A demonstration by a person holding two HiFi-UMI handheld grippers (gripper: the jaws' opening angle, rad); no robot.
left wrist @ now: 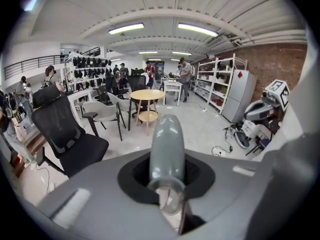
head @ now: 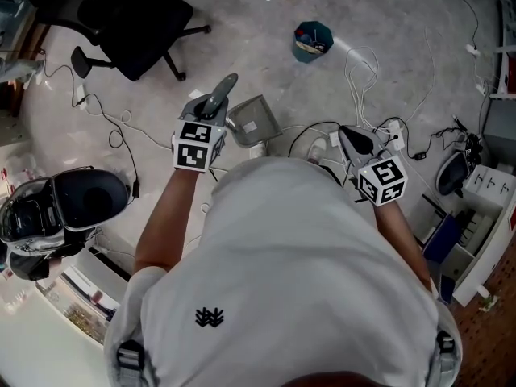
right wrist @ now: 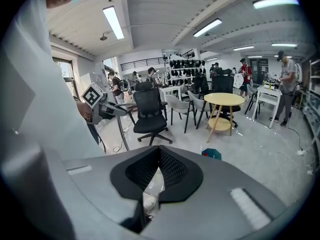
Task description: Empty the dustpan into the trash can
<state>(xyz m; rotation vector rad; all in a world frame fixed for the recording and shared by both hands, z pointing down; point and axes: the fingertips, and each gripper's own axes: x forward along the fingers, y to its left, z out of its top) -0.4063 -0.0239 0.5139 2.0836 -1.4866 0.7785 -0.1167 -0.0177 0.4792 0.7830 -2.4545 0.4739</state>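
Observation:
My left gripper (head: 211,107) is shut on the grey grip of the dustpan's long handle (head: 219,93). In the left gripper view that grip (left wrist: 167,151) sticks up between the jaws. The grey pan (head: 255,120) hangs below, near the floor, just right of the gripper. On the floor further ahead stands the teal trash can (head: 312,40), apart from the pan; the right gripper view also shows the can (right wrist: 211,154). My right gripper (head: 353,138) is held at the person's right side, its jaws (right wrist: 157,159) shut with nothing between them.
A black office chair (head: 121,18) stands ahead on the left. White and black cables and a power strip (head: 387,139) lie on the floor to the right. A black helmet-like device (head: 64,204) sits at left, with white shelving (head: 484,216) at right.

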